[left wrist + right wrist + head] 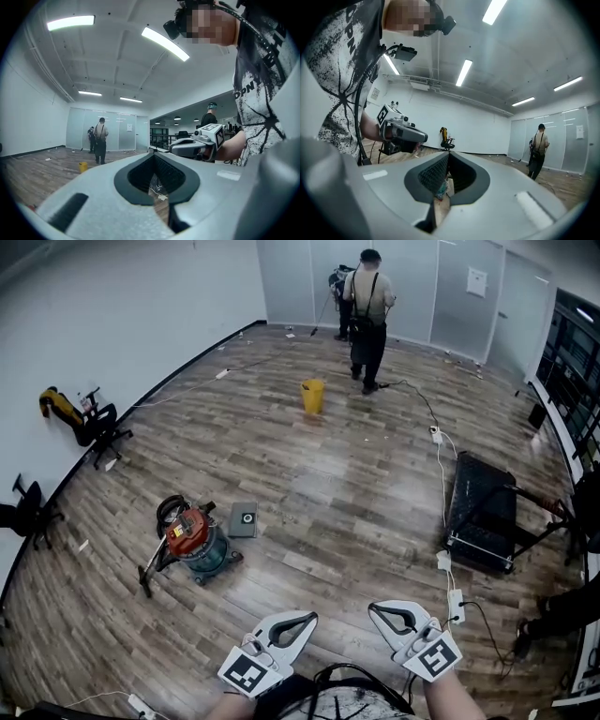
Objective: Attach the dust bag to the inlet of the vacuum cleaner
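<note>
Vacuum cleaner (pixel 192 542) – a squat canister with an orange-red top and a teal drum – sits on the wooden floor (pixel 328 484) in the left part of the room, well ahead of the person wearing the camera. Just beside it, to its right, lies a flat grey square with a round opening (pixel 244 518), which is probably the dust bag; it is apart from the machine, not fitted to any inlet. Judging from this, the task has not begun: the bag has yet to be picked up, carried to the inlet and pushed on. The left tongs (pixel 307 619) and the right tongs (pixel 378 609) are held low at the bottom edge of the head view, side by side and pointing into the room. Both pairs of jaws are pressed together with nothing between them, and neither is near the vacuum. Counted: one vacuum cleaner, one grey bag, two tongs, one yellow bucket (pixel 312 396) farther down the room, two office chairs (pixel 98 423) by the left wall, one black rack (pixel 481 512) at the right – and a person (pixel 367 320) standing near the far wall.
</note>
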A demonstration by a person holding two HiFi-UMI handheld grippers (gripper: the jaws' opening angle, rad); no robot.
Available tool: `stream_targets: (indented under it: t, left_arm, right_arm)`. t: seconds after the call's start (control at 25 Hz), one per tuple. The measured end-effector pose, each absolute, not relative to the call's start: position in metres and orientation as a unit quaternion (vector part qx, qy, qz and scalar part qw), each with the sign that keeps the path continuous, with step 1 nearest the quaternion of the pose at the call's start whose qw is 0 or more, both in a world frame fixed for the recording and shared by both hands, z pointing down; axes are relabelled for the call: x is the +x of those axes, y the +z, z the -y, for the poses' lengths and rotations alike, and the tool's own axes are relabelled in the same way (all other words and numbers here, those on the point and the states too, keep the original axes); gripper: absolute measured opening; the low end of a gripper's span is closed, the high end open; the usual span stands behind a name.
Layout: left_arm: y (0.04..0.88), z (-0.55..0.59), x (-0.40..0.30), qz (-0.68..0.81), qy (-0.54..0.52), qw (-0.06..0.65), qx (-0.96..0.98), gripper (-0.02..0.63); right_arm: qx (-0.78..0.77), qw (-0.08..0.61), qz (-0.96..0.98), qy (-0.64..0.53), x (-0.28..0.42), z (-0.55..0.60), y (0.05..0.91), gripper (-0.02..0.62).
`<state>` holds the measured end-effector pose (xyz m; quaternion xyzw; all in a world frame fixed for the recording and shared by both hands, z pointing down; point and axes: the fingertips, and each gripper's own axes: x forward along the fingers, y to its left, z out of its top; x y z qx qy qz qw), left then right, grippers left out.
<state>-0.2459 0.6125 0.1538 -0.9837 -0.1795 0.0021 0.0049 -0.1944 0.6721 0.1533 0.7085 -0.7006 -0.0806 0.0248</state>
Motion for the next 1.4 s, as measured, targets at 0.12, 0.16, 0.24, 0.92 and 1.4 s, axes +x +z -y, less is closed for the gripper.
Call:
stream_targets:
  t: [0.12,0.16,0.24,0.92,1.4]
  left_arm:
    - [0.156,-0.611,-0.237,0.177,-0.002,0.004,-0.984,0.0]
    - [0.157,-0.609,-0.234,0.175,-0.004,0.004,-0.984,0.0]
    - [0.158,-0.602,-0.227,0.174,-0.003,0.004,-0.985,0.0]
    - [0.159,-0.467,-0.115,0.235,0.007,-0.004,-0.972,0.0]
    - [0.153,-0.341,-0.07,0.24,0.026,-0.001,-0.97,0.0]
  right_arm:
    - [0.703,0.023,0.706,-0.078,-0.188,-0.669,0.156,0.005]
    - [0.701,0.022,0.708,-0.077,-0.185,-0.667,0.158,0.005]
    - [0.699,0.022,0.711,-0.075,-0.178,-0.661,0.162,0.005]
    - [0.738,0.031,0.67,-0.068,-0.072,-0.524,0.16,0.005]
    - [0.748,0.035,0.659,-0.068,-0.023,-0.401,0.156,0.005]
